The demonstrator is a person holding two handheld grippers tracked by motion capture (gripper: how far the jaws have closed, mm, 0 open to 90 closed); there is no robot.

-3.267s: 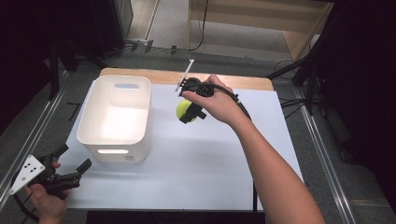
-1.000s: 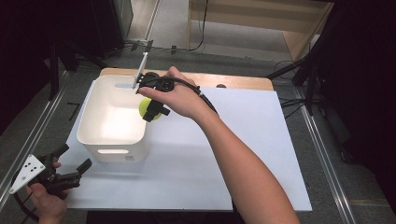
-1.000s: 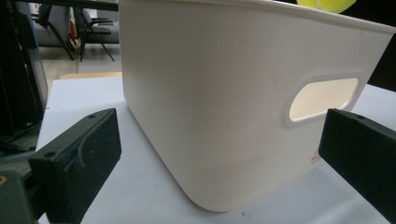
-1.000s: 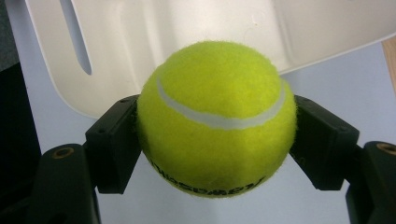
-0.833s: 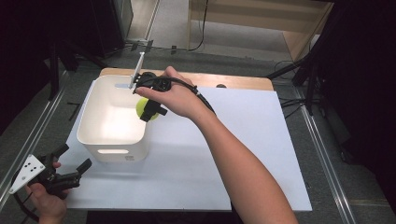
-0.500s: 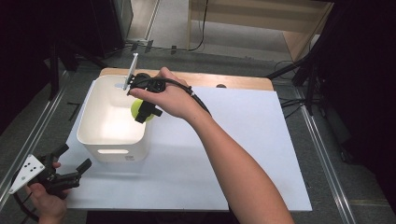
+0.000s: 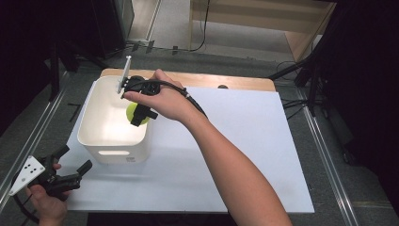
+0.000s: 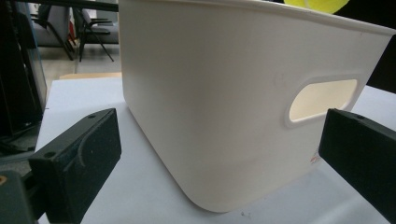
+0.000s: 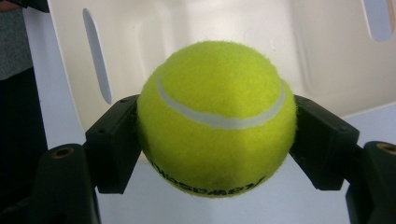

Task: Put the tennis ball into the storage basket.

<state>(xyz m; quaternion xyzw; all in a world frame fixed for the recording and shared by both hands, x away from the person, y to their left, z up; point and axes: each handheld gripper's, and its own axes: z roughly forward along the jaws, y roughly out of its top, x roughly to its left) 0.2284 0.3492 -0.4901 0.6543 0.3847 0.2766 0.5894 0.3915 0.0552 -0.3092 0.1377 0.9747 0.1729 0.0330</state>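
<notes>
White sheeting covers the tabletop [image 7: 235, 155], wood edge at the far side, dark floor around. Right tongs [image 7: 139, 114] are clamped on a tennis ball [image 9: 217, 119], one pad on each side at its widest line, held over the near right rim of the white bin [image 7: 113, 141]. Judgement: the ball is light, springy and felt-covered, so it grips well; hold across the middle, since it would squeeze out of an off-centre pinch. Black lettering runs along the ball's lower curve, inverted and not legible. A small red mark sits low on the bin wall, unreadable. Left tongs [image 7: 70, 169] stand wide open, empty, near the bin's front corner.
</notes>
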